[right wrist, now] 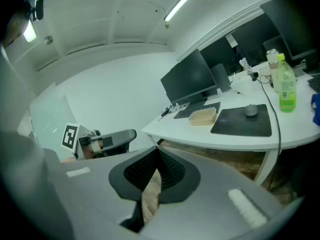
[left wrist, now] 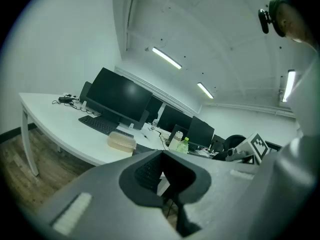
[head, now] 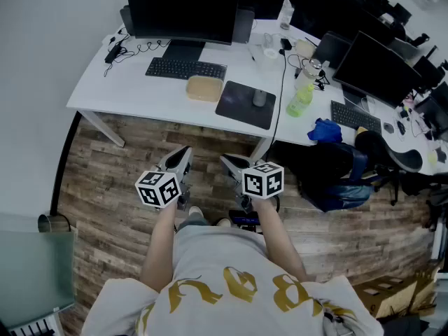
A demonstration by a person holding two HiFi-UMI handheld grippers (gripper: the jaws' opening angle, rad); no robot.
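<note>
Head view: the left gripper [head: 183, 154] and right gripper [head: 228, 161], both clenched on nothing, hang side by side over the floor [head: 112, 187], the tan box [head: 204, 88] lying on the desk [head: 133, 89] ahead, well apart, midway between them.

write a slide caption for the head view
Facing a white desk with a keyboard and tan container: left gripper and right gripper, both shut and empty, over the wood floor.
</note>
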